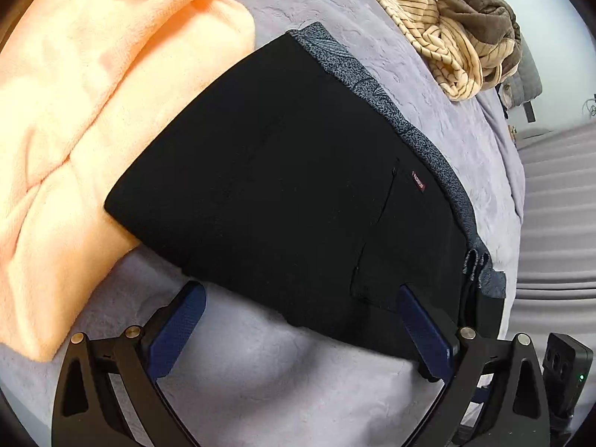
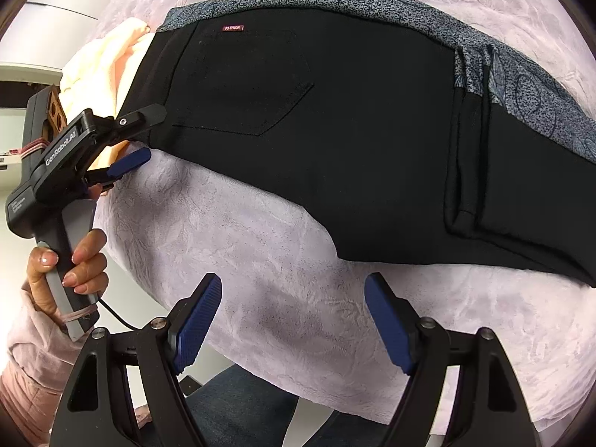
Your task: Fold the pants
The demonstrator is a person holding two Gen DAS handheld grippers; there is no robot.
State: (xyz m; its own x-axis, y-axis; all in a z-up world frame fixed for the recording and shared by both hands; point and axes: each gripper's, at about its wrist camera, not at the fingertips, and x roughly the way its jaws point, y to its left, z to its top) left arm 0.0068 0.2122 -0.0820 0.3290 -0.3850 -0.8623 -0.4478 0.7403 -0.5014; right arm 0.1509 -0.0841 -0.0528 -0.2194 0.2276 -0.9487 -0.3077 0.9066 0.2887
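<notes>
The black pants (image 1: 283, 171) lie folded on a lavender bedspread (image 1: 260, 372), on top of a blue-grey patterned garment (image 1: 376, 93). A small red label (image 2: 233, 28) sits above the back pocket. My left gripper (image 1: 300, 288) is open at the near edge of the pants: one finger (image 1: 424, 331) is over the black cloth, the other (image 1: 178, 320) is over the bedspread. In the right wrist view that left gripper (image 2: 149, 136) straddles the waist-end corner without pressing on it. My right gripper (image 2: 294, 279) hangs open over bare bedspread (image 2: 260, 260), just short of the pants (image 2: 354, 130).
A peach towel (image 1: 93, 111) lies bunched against the left side of the pants. A beige striped garment (image 1: 439, 26) with brown fleece is heaped at the far right. The bed's edge drops to a pale floor (image 1: 558, 223). A hand (image 2: 78, 260) with a pink sleeve holds the left gripper's handle.
</notes>
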